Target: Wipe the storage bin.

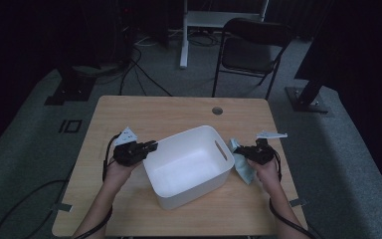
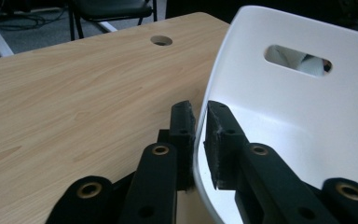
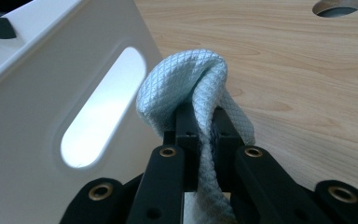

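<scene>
— Beside the white plastic bin (image 1: 189,164) on the wooden surface (image 1: 144,112), what does each tool hold?

— My left tool (image 2: 199,140) pinches the bin's thin, stiff, likely slippery rim. My right tool (image 3: 205,135) is clamped on a soft, light pale-blue quilted cloth (image 3: 193,81), its limp length trailing toward me, outside the handle slot.

Glossy smooth white plastic bin (image 1: 189,167), quilted pale-blue cloth (image 3: 196,79), matt wood-grain table (image 1: 154,112).

Left claw (image 1: 151,146) clamped, right claw (image 1: 239,149) clamped (forearms low, angled inward).
</scene>
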A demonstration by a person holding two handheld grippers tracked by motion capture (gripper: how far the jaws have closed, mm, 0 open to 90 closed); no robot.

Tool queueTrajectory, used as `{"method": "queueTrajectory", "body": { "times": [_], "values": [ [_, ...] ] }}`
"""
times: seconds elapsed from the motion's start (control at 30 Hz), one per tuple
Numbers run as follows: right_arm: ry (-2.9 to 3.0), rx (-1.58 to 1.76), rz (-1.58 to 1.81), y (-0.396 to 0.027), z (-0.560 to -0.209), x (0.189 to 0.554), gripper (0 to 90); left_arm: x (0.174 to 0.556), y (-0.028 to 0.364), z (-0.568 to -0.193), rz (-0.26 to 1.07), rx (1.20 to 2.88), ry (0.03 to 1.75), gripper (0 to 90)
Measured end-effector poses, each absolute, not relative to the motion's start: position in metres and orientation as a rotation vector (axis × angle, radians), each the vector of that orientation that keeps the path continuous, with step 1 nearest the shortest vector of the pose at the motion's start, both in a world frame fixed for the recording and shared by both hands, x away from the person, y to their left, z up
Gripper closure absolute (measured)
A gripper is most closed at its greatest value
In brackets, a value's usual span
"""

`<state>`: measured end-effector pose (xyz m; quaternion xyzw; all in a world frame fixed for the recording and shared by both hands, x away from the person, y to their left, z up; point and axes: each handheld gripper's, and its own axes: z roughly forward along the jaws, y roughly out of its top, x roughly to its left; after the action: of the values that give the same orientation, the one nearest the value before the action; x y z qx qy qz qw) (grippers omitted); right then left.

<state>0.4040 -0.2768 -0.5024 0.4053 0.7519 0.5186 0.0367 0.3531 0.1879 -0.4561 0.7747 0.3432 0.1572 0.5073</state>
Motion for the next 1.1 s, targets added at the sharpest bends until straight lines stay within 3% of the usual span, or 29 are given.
{"method": "queueTrajectory", "body": {
  "times": [0.43, 0.6, 0.87, 1.0, 1.1],
  "values": [
    [2.284, 1.26, 1.607, -0.283, -0.502, 0.4, 85.4, 0.324, 0.191, -0.456, 0.491, 1.836, 0.948, 86.1],
    [2.276, 1.267, 1.618, -0.285, -0.503, 0.397, 85.4, 0.323, 0.196, -0.457, 0.454, 1.798, 0.952, 83.8],
    [2.269, 1.257, 1.626, -0.286, -0.502, 0.392, 85.4, 0.342, 0.199, -0.454, 0.335, 1.798, 0.921, 71.9],
    [2.269, 1.254, 1.629, -0.286, -0.502, 0.39, 85.4, 0.346, 0.196, -0.455, 0.314, 1.801, 0.905, 73.0],
    [2.272, 1.254, 1.628, -0.286, -0.503, 0.39, 85.4, 0.346, 0.195, -0.456, 0.32, 1.798, 0.907, 79.3]
  ]
}}
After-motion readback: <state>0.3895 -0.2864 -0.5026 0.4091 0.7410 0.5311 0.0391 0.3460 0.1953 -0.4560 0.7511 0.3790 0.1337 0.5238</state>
